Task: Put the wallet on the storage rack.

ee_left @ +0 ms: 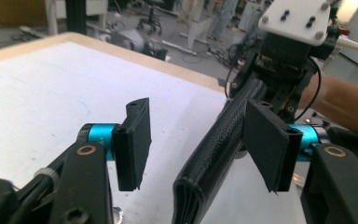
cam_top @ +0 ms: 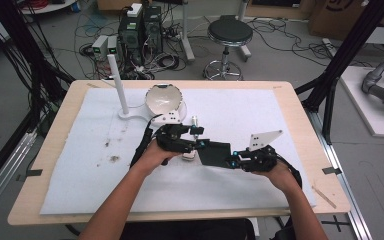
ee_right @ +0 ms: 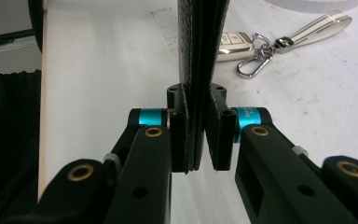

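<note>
Silver car key (ee_right: 230, 41) beside wallet (ee_right: 200, 56)

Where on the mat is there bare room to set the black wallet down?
Free: the mat between the bowl and the table's right edge, and the near strip in front of both hands. Crowded: the far-left middle around the white post, bowl and car key; stains mark the left part.

Wallet (cam_top: 214, 153) mid-mat (cam_top: 260, 107), held off the surface between left gripper (cam_top: 192, 146) and right gripper (cam_top: 236, 161). Clamped edge-on by the right; inside the left's parted jaws, not pinched. Key fob (ee_right: 233, 44) on mat beyond wallet. Bowl (cam_top: 163, 101) behind, post (cam_top: 118, 85) left of bowl.
</note>
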The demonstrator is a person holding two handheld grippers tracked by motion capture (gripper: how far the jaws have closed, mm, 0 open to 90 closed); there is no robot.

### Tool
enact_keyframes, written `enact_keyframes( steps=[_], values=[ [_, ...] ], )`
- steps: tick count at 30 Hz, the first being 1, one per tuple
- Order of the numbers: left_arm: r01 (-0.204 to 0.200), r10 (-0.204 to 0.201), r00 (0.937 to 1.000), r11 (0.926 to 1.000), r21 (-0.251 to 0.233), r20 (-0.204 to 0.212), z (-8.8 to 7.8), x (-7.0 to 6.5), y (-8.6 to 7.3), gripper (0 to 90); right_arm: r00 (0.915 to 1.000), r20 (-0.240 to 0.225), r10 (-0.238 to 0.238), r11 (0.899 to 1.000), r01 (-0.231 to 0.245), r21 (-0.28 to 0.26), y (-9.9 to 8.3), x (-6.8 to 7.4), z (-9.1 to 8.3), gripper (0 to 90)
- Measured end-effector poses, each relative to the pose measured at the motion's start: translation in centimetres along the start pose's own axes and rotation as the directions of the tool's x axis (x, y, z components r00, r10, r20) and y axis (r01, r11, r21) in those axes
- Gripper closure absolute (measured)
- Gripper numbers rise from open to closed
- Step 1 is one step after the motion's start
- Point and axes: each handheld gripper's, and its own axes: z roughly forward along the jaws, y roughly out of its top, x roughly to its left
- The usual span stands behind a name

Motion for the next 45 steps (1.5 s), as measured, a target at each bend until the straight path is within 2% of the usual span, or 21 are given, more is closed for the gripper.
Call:
enact_keyframes(
  steps=[3, 4, 5, 6, 8, 14, 15, 17, 18, 19, 20, 23, 24, 28, 30, 34, 36, 38, 39, 42, 45],
  values=[
    [0.000, 0.000, 0.9997, 0.9996, 0.029, 0.025, 0.3, -0.1, -0.2, 54.6, 1.0000, -0.006, 0.002, 1.000, -0.002, 0.000, 0.2, 0.0, 0.0, 81.7],
    [-0.009, 0.008, 0.9995, 0.9992, 0.040, 0.032, 0.5, -0.2, -0.3, 54.6, 1.0000, -0.006, 0.002, 1.000, -0.002, 0.000, 0.2, 0.0, 0.0, 81.7],
    [-0.021, 0.019, 0.9993, 0.9985, 0.050, 0.033, 0.5, -0.3, -0.3, 58.6, 1.0000, -0.001, 0.003, 1.000, -0.003, -0.002, 0.1, -0.1, 0.0, 81.6],
    [-0.039, 0.036, 0.9976, 0.9977, 0.056, 0.059, 0.4, -0.3, -0.3, 69.3, 0.9999, 0.002, 0.013, 1.000, -0.013, 0.001, -0.1, -0.3, -0.2, 81.4],
    [-0.047, 0.043, 0.9965, 0.9973, 0.056, 0.072, 0.4, -0.4, -0.3, 74.7, 0.9998, -0.004, 0.021, 1.000, -0.021, -0.012, -0.2, -0.4, -0.4, 80.9],
    [-0.015, 0.017, 0.9938, 0.9998, -0.017, 0.110, 0.0, -0.6, -0.7, 78.7, 0.9989, 0.001, 0.047, 0.996, -0.047, -0.077, -0.4, -0.6, -1.1, 78.6],
    [-0.004, 0.008, 0.9933, 0.9995, -0.032, 0.115, -0.1, -0.6, -0.7, 79.0, 0.9986, 0.009, 0.052, 0.992, -0.051, -0.114, -0.5, -0.8, -1.3, 73.7],
    [0.013, -0.006, 0.9929, 0.9981, -0.061, 0.119, -0.3, -0.4, -0.9, 79.1, 0.9974, 0.014, 0.071, 0.990, -0.069, -0.127, -0.6, -0.8, -1.4, 71.5],
    [0.024, -0.014, 0.9929, 0.9966, -0.079, 0.119, -0.5, -0.4, -0.9, 79.2, 0.9950, 0.021, 0.098, 0.985, -0.094, -0.147, -0.8, -1.1, -1.5, 59.8],
    [0.035, -0.021, 0.9919, 0.9932, -0.111, 0.125, -0.8, -0.3, -0.9, 79.2, 0.9934, 0.027, 0.111, 0.983, -0.106, -0.152, -0.9, -1.1, -1.5, 56.6],
    [0.035, -0.021, 0.9919, 0.9932, -0.111, 0.125, -0.8, -0.3, -0.9, 79.3, 0.9934, 0.027, 0.111, 0.983, -0.106, -0.152, -0.9, -1.1, -1.5, 56.6],
    [0.069, -0.042, 0.9876, 0.9823, -0.174, 0.151, -1.2, -0.2, -0.8, 79.3, 0.9946, 0.005, 0.104, 0.979, -0.102, -0.175, -1.5, -1.3, -1.3, 57.2],
    [0.081, -0.049, 0.9855, 0.9780, -0.193, 0.162, -1.3, -0.2, -0.8, 79.3, 0.9935, -0.018, 0.113, 0.975, -0.114, -0.189, -1.6, -1.4, -1.0, 62.4],
    [0.088, -0.055, 0.9853, 0.9751, -0.203, 0.162, -1.6, -0.2, -0.9, 79.1, 0.9942, -0.034, 0.102, 0.969, -0.107, -0.224, -1.7, -1.3, -1.2, 73.1],
    [0.081, -0.051, 0.9864, 0.9778, -0.193, 0.156, -1.7, -0.1, -1.0, 78.5, 0.9946, -0.051, 0.090, 0.966, -0.100, -0.237, -1.7, -1.2, -1.4, 77.0],
    [0.039, -0.023, 0.9908, 0.9920, -0.120, 0.133, -2.1, -0.2, -1.1, 76.5, 0.9952, -0.070, 0.069, 0.974, -0.083, -0.213, -1.7, -1.0, -1.3, 79.0],
    [0.035, -0.021, 0.9912, 0.9941, -0.103, 0.130, -2.1, -0.2, -1.2, 75.6, 0.9955, -0.073, 0.061, 0.976, -0.075, -0.206, -1.5, -1.0, -1.3, 79.2],
    [0.016, -0.010, 0.9932, 0.9985, -0.053, 0.116, -2.2, -0.2, -1.3, 74.1, 0.9952, -0.073, 0.066, 0.976, -0.080, -0.201, -1.5, -1.0, -1.3, 79.5],
    [0.008, -0.008, 0.9935, 1.0000, 0.002, 0.114, -2.0, -0.3, -1.5, 71.3, 0.9946, -0.080, 0.066, 0.976, -0.081, -0.203, -1.4, -1.1, -1.4, 79.6],
    [-0.008, 0.004, 0.9933, 0.9994, 0.033, 0.115, -1.9, -0.3, -1.7, 72.7, 0.9937, -0.084, 0.074, 0.979, -0.089, -0.185, -1.3, -1.1, -1.6, 79.5],
    [-0.020, 0.015, 0.9923, 0.9992, 0.036, 0.123, -1.9, -0.5, -1.8, 75.8, 0.9938, -0.082, 0.075, 0.978, -0.089, -0.191, -1.3, -1.2, -1.6, 79.1]
  ],
)
